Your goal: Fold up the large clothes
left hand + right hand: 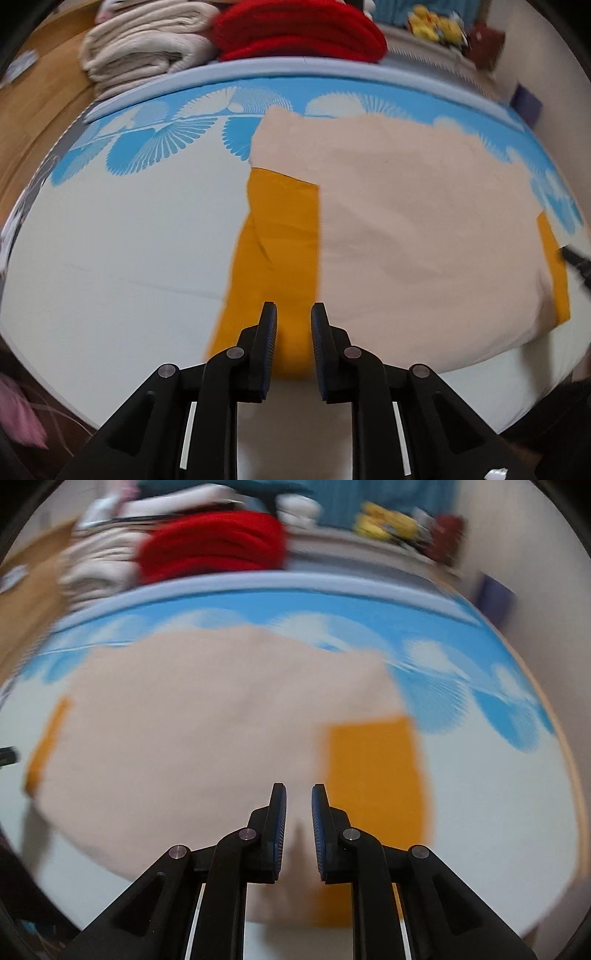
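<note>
Two grippers over one garment [424, 229], beige with orange sleeves, lying flat on the bed [110, 251]. Risk: the folded-in orange sleeve [277, 240] at left may slide back out if a finger snags it; the near hem overhangs the bed edge and could slip. Left gripper [293, 321]: tilted steeply down above the left sleeve, jaws slightly apart, nothing between. Right gripper [298, 801]: angled down over the near hem, jaws slightly apart, empty.
</note>
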Action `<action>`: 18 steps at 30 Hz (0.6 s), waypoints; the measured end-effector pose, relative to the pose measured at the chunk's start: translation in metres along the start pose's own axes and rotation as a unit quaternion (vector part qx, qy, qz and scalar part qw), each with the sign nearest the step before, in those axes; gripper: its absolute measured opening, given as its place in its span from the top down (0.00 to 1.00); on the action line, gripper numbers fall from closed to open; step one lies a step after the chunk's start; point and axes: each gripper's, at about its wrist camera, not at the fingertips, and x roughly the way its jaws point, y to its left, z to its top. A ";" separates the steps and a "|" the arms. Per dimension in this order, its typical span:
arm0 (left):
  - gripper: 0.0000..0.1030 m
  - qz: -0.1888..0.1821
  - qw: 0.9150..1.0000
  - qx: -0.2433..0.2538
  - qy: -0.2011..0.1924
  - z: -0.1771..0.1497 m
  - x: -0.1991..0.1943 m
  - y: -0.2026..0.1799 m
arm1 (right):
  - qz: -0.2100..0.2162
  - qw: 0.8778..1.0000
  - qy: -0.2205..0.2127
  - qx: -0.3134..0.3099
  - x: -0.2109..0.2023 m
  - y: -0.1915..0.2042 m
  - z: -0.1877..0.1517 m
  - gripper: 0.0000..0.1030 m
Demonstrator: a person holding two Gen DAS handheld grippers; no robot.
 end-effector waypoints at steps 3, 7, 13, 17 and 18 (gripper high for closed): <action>0.83 0.004 1.000 -0.002 -0.007 -0.018 0.001 -0.018 | -0.020 0.996 0.028 -0.079 0.033 0.059 -0.019 0.85; 0.83 0.004 1.000 -0.003 -0.010 -0.021 -0.001 -0.023 | -0.074 0.987 0.099 -0.106 0.081 0.083 -0.050 0.85; 0.83 0.003 1.000 0.002 -0.014 -0.031 -0.001 -0.011 | -0.066 0.994 0.037 -0.077 0.042 0.096 -0.033 0.85; 0.83 -0.006 1.000 -0.005 -0.004 -0.034 0.002 -0.007 | -0.066 0.990 0.088 -0.088 0.067 0.104 -0.049 0.85; 0.83 -0.013 1.000 -0.012 -0.003 -0.034 0.002 -0.004 | -0.081 0.986 0.106 -0.102 0.075 0.101 -0.054 0.85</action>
